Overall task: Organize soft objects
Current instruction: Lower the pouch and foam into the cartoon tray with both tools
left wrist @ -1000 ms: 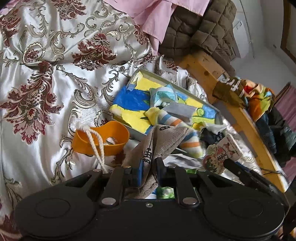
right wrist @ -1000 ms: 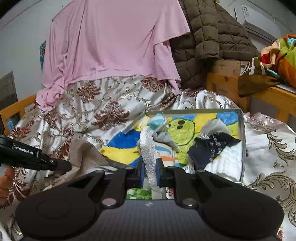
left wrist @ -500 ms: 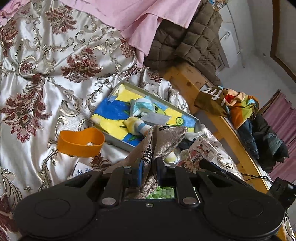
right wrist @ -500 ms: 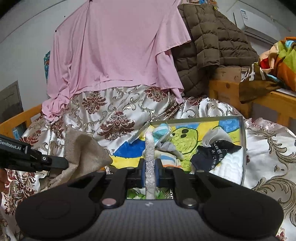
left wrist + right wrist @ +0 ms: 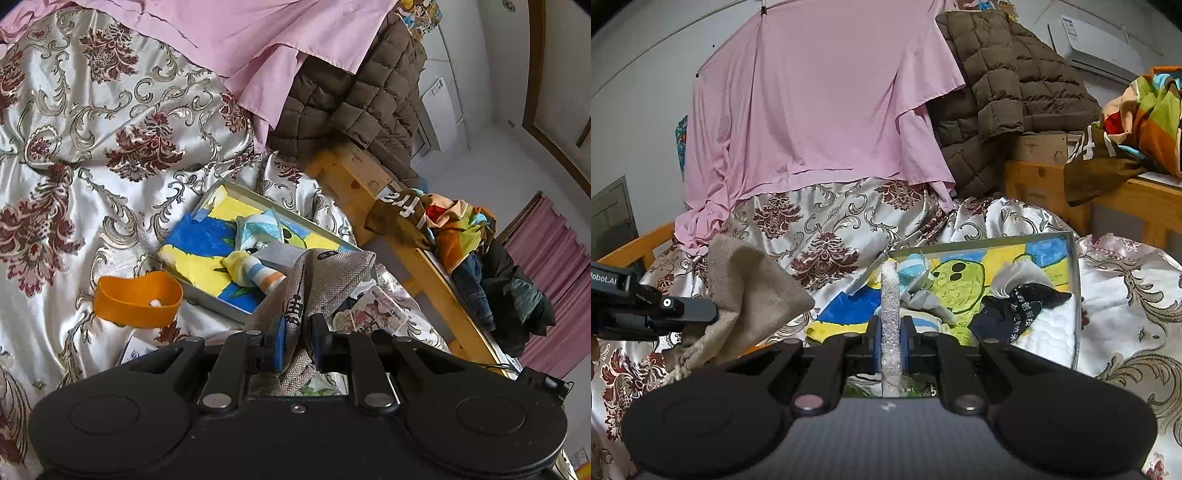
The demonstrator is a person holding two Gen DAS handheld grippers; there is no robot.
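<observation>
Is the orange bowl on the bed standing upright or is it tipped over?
Upright. The orange bowl rests on the bedspread beside the tray, its opening facing up, with a small white thing inside.

I see an orange band (image 5: pixel 138 300) on the floral bedspread (image 5: pixel 92 147); a wooden bed rail (image 5: pixel 424 266) alongside.

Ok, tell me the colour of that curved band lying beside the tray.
Orange band; clearest in the left wrist view.
</observation>
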